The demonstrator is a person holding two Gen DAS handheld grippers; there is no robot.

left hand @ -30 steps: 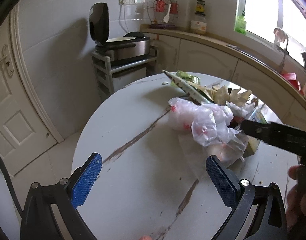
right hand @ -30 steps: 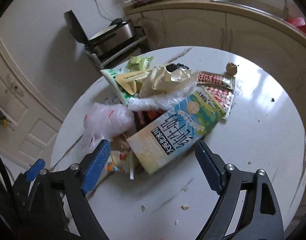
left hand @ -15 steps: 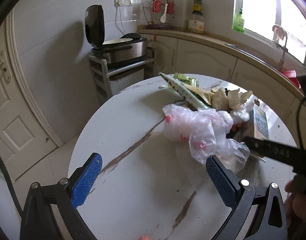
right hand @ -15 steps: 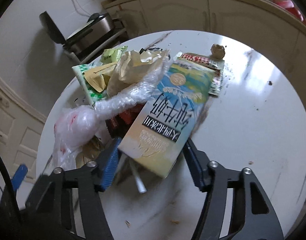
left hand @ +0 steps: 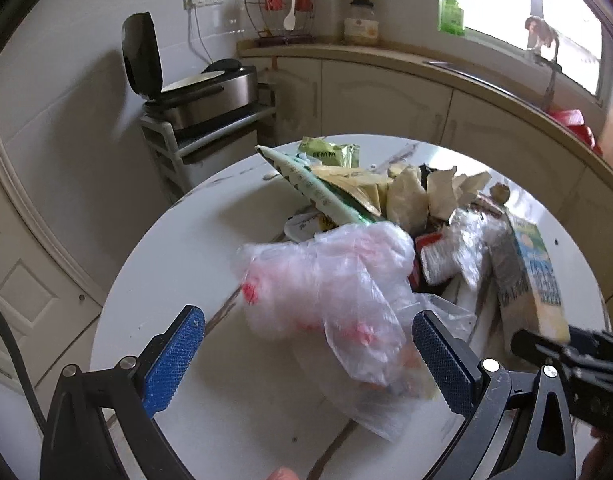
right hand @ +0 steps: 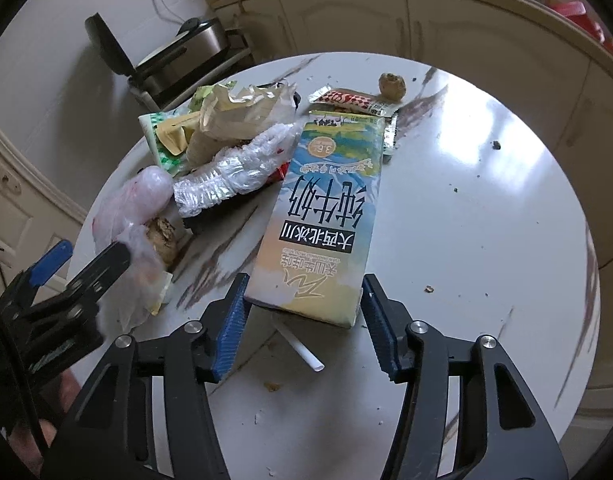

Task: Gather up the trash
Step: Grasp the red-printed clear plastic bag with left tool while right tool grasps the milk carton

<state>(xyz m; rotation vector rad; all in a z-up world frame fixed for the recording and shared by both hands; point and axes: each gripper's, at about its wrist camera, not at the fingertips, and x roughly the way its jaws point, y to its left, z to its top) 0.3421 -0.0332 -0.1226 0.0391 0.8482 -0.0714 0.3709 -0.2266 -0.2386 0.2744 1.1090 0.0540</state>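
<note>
A pile of trash lies on a round white marble table [right hand: 486,208]. A milk carton [right hand: 322,220] lies flat with its near end between the fingers of my right gripper [right hand: 302,328], which are closed against its two sides. The carton also shows in the left wrist view [left hand: 534,276]. My left gripper [left hand: 306,356] is open, its blue pads either side of a crumpled clear plastic bag [left hand: 330,280] with red marks. The bag shows in the right wrist view [right hand: 130,216] too. Wrappers [right hand: 238,112], a green packet [left hand: 318,192] and crumpled paper [left hand: 406,196] lie behind.
A white straw [right hand: 302,348] lies under the carton's near end. Crumbs are scattered on the table's right half. A red sachet [right hand: 354,102] and a brown lump [right hand: 391,85] lie at the far side. A cart with a grill [left hand: 202,92] and a curved counter [left hand: 426,64] stand beyond.
My right gripper has moved in and closed its fingers onto the milk carton's near end. My left gripper has moved forward, and the plastic bag now sits between its open fingers.
</note>
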